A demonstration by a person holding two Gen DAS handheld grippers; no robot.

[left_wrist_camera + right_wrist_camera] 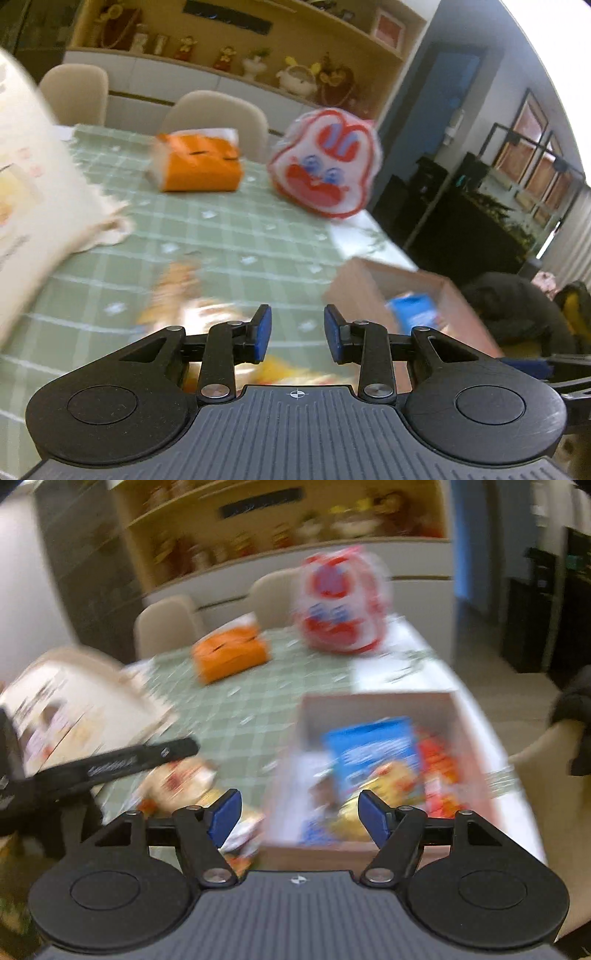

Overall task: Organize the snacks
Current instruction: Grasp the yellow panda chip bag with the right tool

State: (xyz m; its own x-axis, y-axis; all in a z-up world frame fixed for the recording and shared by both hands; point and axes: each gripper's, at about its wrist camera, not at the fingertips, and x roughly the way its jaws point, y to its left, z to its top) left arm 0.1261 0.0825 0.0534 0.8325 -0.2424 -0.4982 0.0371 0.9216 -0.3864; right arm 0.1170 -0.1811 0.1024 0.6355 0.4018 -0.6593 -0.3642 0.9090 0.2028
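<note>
A wooden box (pixel 376 701) stands on the green checked table (pixel 236 709) and holds a blue snack pack (pixel 373 753), a red pack (pixel 439 775) and a yellow one. It also shows in the left wrist view (pixel 373 288). Loose snack packs (pixel 177 779) lie to its left, blurred, and also show in the left wrist view (pixel 177 295). My left gripper (pixel 297 332) is open and empty above the table. My right gripper (pixel 299 816) is open and empty over the box's near left edge. The left gripper's arm (pixel 122 764) crosses the right wrist view.
An orange tissue pack (pixel 199 166) and a red-and-white rabbit bag (pixel 328 162) sit at the far side of the table. A large cream bag (pixel 40 192) stands at the left. Beige chairs (pixel 218 110) and a shelf unit are behind the table.
</note>
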